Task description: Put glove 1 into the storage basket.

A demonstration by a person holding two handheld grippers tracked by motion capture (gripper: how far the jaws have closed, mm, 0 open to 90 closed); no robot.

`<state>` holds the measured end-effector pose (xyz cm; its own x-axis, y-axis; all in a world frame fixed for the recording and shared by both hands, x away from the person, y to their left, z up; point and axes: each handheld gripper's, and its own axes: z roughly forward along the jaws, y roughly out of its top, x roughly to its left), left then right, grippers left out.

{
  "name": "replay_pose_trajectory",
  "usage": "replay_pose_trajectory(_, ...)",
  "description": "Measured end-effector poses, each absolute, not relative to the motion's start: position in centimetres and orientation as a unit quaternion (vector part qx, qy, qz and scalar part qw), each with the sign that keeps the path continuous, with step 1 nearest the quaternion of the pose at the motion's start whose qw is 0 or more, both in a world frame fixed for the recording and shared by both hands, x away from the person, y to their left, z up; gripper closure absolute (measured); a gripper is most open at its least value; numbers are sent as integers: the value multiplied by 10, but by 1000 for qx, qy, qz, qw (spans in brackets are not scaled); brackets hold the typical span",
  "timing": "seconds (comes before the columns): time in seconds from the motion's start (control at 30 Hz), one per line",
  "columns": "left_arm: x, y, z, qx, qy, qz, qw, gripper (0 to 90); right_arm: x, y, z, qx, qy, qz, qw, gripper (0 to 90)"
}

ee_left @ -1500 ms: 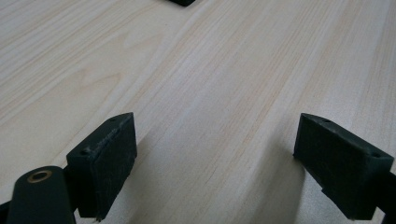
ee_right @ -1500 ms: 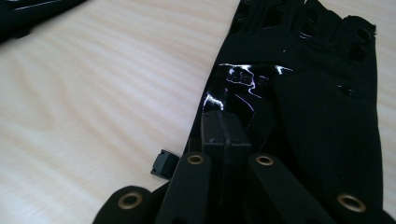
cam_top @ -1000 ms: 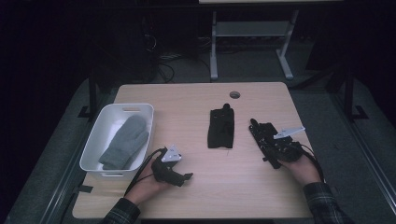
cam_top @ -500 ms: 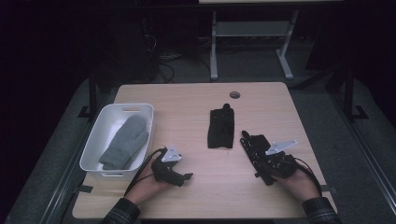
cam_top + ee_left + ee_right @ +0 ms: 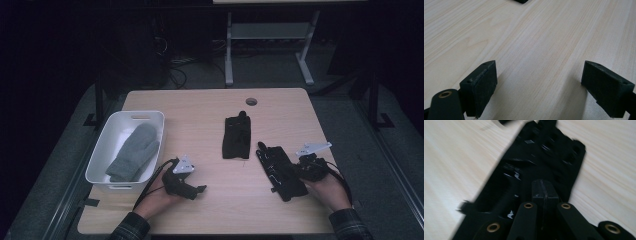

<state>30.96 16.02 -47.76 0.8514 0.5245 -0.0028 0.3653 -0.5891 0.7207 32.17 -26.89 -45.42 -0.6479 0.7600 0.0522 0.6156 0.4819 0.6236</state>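
Tongs in the right hand (image 5: 295, 171) are pressed together on a black glove (image 5: 280, 172) near the bench's right edge, long axis slanting away; left tongs (image 5: 544, 92) rest spread, farther off.

In the high view the room is dim, nearly black beyond the lit wooden surface (image 5: 200, 107), which takes soft light from above and carries only faint shadows. The left gripper view is bright and sharp, with soft shadows beside the fingers (image 5: 480, 86). The right gripper view is smeared by motion blur, with small glints on the black glove (image 5: 529, 170).
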Motion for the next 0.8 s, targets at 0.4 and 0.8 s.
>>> replay_pose_trajectory(0.4, 309, 160, -478, 885, 251, 106, 377, 122, 304, -252, -458, 373, 870, 308, 92, 900)
replay_pose_trajectory(0.8, 310, 162, -478, 887, 243, 103, 379, 122, 302, -257, -450, 373, 854, 335, 136, 782)
